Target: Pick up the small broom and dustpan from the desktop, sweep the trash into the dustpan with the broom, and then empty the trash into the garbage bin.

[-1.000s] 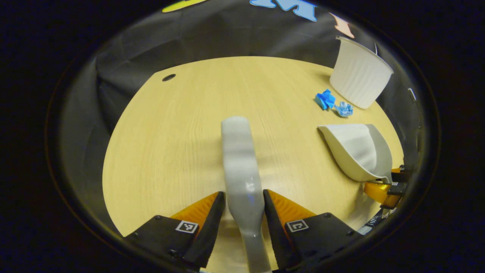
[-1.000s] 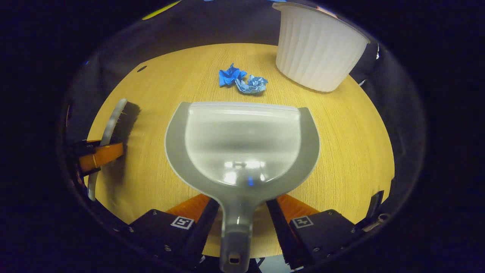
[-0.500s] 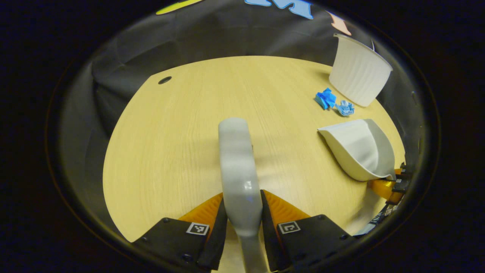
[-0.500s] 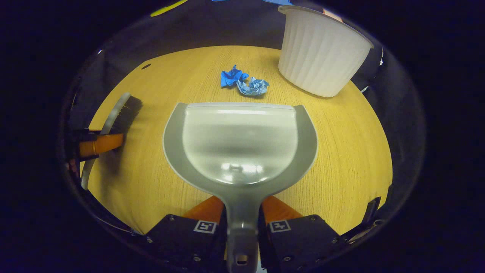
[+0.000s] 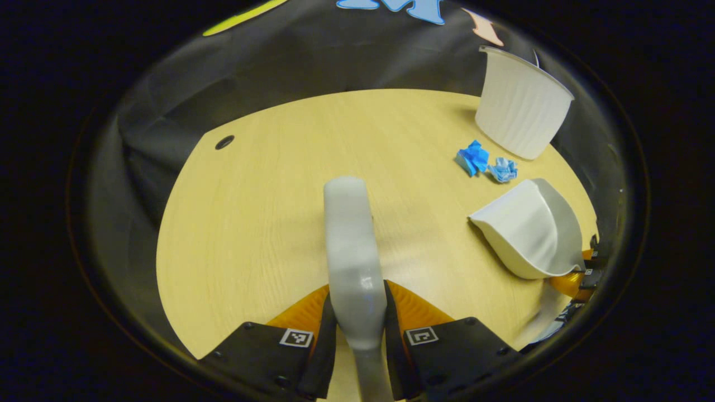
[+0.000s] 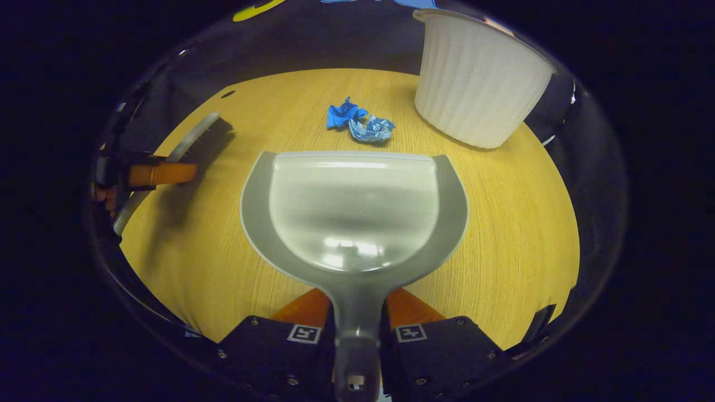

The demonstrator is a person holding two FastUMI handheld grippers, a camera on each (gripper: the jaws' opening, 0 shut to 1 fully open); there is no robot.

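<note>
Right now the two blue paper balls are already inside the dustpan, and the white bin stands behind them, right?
Not quite. In the right gripper view the blue paper balls lie on the table, just beyond the dustpan. The white bin does stand behind them.

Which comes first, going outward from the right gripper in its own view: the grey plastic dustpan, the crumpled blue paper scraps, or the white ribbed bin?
1. Grey plastic dustpan: clamped in the right gripper.
2. Crumpled blue paper scraps: just beyond the pan's front edge.
3. White ribbed bin: far right, behind the scraps.
</note>
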